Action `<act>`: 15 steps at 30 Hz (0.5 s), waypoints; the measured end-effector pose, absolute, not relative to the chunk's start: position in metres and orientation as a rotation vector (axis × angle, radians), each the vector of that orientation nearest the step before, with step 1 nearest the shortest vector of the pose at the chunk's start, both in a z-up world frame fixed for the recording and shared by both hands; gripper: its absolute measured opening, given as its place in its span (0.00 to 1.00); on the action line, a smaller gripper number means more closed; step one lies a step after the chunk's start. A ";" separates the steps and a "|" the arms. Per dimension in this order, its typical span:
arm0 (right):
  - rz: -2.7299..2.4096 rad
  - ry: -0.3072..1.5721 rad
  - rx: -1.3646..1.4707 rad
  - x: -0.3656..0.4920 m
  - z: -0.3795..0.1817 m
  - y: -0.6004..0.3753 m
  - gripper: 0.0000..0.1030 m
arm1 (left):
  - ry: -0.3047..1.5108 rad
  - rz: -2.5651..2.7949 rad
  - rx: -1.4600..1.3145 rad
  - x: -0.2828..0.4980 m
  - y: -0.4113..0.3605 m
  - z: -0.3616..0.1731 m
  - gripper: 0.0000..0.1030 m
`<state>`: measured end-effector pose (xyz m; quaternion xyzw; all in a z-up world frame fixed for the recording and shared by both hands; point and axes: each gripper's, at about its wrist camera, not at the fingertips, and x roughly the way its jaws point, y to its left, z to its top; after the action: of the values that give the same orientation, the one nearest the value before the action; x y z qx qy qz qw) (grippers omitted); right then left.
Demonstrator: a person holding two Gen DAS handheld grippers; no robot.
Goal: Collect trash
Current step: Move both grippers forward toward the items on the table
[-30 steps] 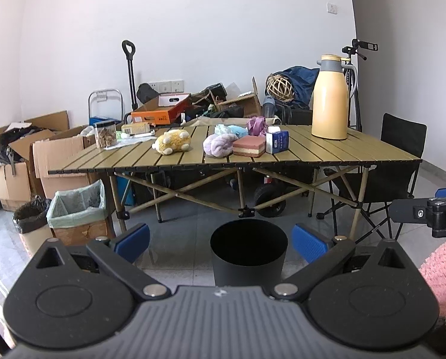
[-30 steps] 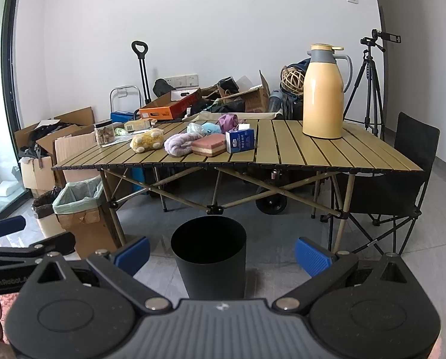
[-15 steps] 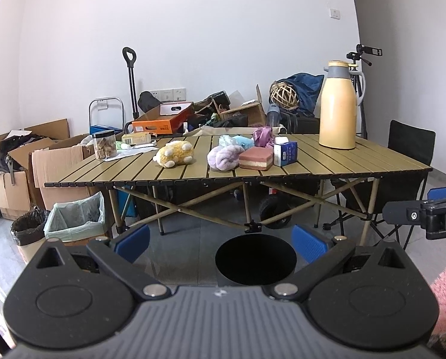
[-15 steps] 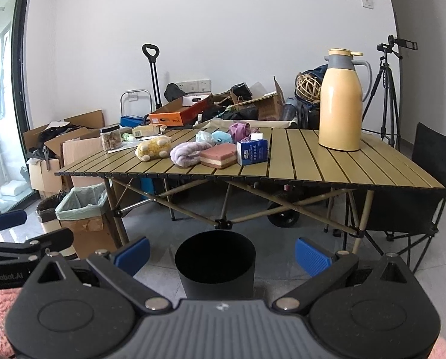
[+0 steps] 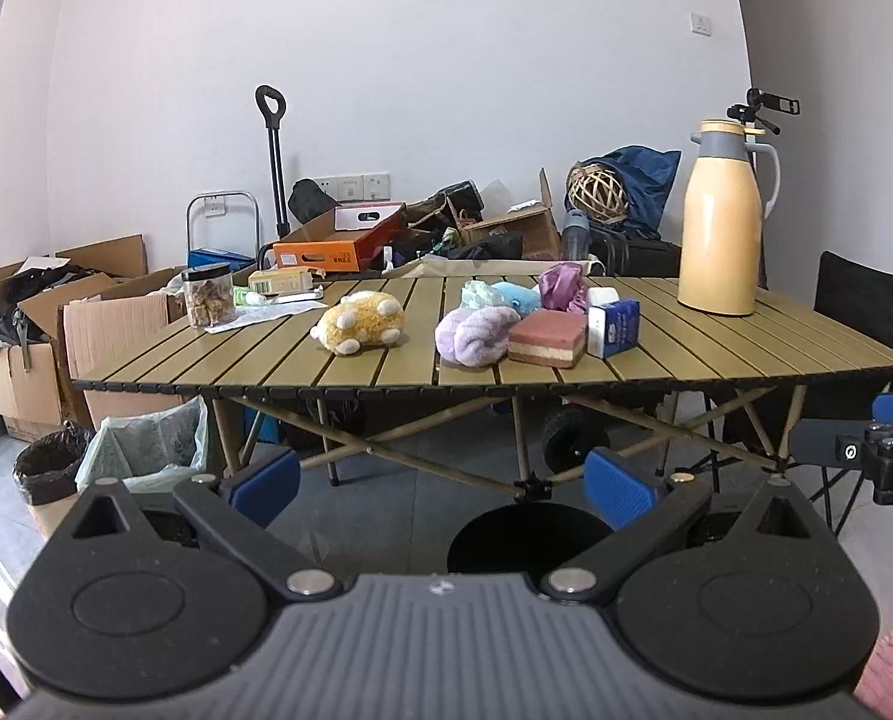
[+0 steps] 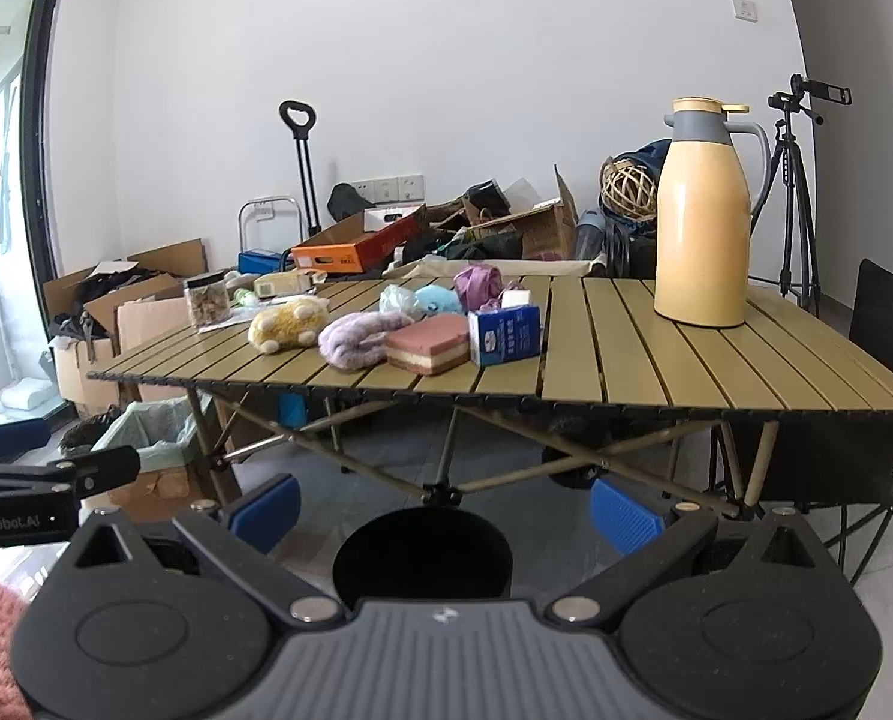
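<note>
Both tongs have come up and closer since a second ago, so the table [image 5: 686, 354] looks bigger and the black bin [image 6: 422, 558] sits low. My left tongs [image 5: 440, 486] and right tongs [image 6: 443, 507] are wide open, holding nothing. I think I'm just starting. Next I reach for the crumpled purple wrapper [image 6: 477, 285] behind the tissue box [image 6: 504, 336].

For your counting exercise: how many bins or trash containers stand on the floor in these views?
3: a black bin in front of the table, a bag-lined box by its left leg, and a small black-bagged bin beside that. Others may be hidden.
</note>
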<state>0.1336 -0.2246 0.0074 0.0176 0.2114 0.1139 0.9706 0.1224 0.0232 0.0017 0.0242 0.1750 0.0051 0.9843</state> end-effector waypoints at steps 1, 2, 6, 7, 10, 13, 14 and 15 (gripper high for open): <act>0.227 0.421 0.037 0.140 0.007 -0.225 1.00 | 0.352 0.012 0.049 0.129 0.023 0.002 1.00; 0.226 0.416 0.040 0.146 0.007 -0.225 1.00 | 0.353 0.015 0.049 0.136 0.024 0.002 1.00; 0.223 0.401 0.051 0.172 0.004 -0.227 1.00 | 0.355 0.026 0.041 0.162 0.024 0.001 1.00; 0.221 0.396 0.051 0.179 0.004 -0.228 1.00 | 0.354 0.029 0.039 0.168 0.024 0.002 1.00; 0.223 0.381 0.053 0.197 0.003 -0.228 1.00 | 0.352 0.041 0.032 0.189 0.025 0.003 1.00; 0.226 0.364 0.057 0.217 0.003 -0.228 1.00 | 0.353 0.049 0.024 0.208 0.022 0.004 1.00; 0.227 0.357 0.057 0.225 0.003 -0.229 1.00 | 0.351 0.049 0.018 0.215 0.021 0.005 1.00; 0.226 0.350 0.058 0.232 0.003 -0.229 1.00 | 0.349 0.050 0.016 0.220 0.020 0.005 1.00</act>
<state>0.2316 -0.2285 0.0033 0.0288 0.1739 0.1120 0.9779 0.2201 0.0204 0.0054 0.0079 0.1737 0.0248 0.9844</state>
